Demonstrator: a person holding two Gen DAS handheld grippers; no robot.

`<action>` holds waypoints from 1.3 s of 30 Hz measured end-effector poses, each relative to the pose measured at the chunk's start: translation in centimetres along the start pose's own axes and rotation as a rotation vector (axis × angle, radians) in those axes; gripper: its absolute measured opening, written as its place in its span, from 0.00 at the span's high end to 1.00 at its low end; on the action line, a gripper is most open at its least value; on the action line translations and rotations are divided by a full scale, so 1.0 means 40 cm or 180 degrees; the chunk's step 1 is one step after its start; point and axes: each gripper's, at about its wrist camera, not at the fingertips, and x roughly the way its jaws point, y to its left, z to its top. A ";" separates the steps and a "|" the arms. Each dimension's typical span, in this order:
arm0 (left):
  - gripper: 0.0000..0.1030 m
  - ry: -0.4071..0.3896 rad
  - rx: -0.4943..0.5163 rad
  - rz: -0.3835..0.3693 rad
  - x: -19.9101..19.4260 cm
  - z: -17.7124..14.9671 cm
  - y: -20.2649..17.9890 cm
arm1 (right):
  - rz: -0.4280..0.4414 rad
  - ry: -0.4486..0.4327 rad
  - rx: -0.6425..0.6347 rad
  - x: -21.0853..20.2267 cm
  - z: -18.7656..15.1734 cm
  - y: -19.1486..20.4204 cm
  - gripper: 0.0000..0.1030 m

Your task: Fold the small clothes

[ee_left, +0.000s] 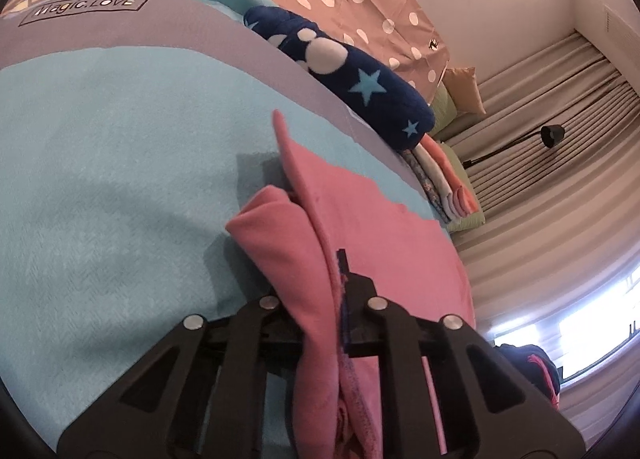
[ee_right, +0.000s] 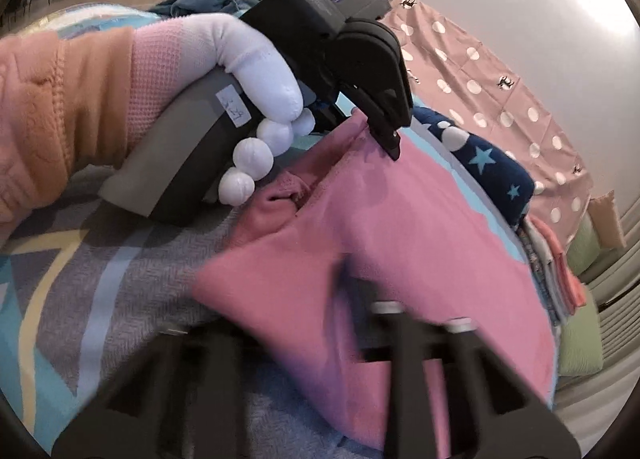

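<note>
My black tool (ee_left: 340, 259) grips pink cloth (ee_left: 360, 219) on a turquoise blanket (ee_left: 120, 159); beyond the cloth, a navy roll (ee_left: 360, 79) with pale stars.

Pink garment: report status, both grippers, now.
Left gripper shut on pink garment. Right gripper shut on it too, view blurred. Garment half-gathered on blue blanket. Nothing in the way.

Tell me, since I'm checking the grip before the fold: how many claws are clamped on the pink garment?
2. The left claw pinches the pink garment's far edge; the right claw grips its near edge, though blur hides the pads there.
</note>
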 end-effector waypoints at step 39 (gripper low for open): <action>0.89 0.0025 0.0582 0.0403 0.041 0.061 -0.421 | 0.0875 -0.0712 0.2143 -0.207 -0.161 -0.405 0.96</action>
